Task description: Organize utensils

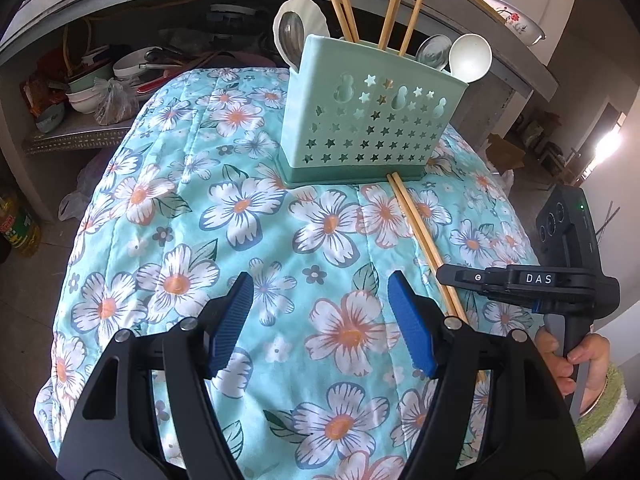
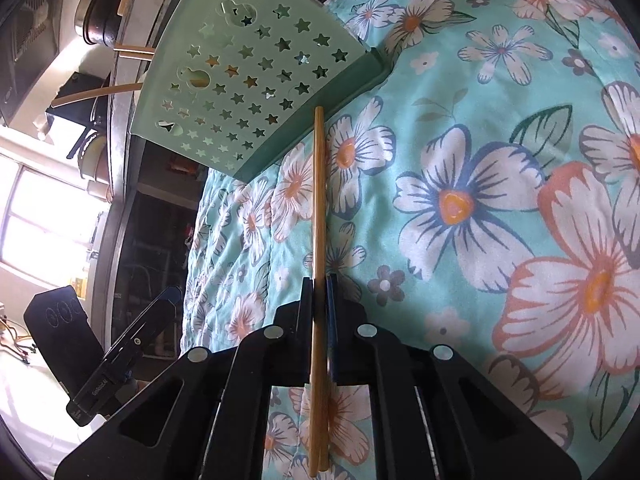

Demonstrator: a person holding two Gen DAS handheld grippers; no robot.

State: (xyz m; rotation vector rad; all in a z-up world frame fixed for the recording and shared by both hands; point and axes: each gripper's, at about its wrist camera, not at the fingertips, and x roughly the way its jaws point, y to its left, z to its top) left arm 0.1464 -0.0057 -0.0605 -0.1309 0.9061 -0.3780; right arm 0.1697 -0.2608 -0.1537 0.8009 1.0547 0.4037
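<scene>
A mint-green utensil holder (image 1: pixel 368 116) with star cut-outs stands at the far side of the floral quilt (image 1: pixel 200 216); it holds chopsticks and spoons (image 1: pixel 468 56). A pair of wooden chopsticks (image 1: pixel 416 220) lies on the quilt, one end against the holder's base. My right gripper (image 2: pixel 320 280) is shut on these chopsticks (image 2: pixel 319 200), which run between its fingers toward the holder (image 2: pixel 256 68). It appears from the side in the left wrist view (image 1: pixel 444 274), with a hand on its handle. My left gripper (image 1: pixel 320 292) hovers open above the quilt with nothing between its fingers.
Behind the quilted table is a grey shelf with bowls and pans (image 1: pixel 120 72) and a plastic bag. A counter edge (image 1: pixel 500 40) with a flowered dish runs at the back right. A bottle (image 1: pixel 16 228) stands on the floor at the left. A bright window (image 2: pixel 44 216) is in the right wrist view.
</scene>
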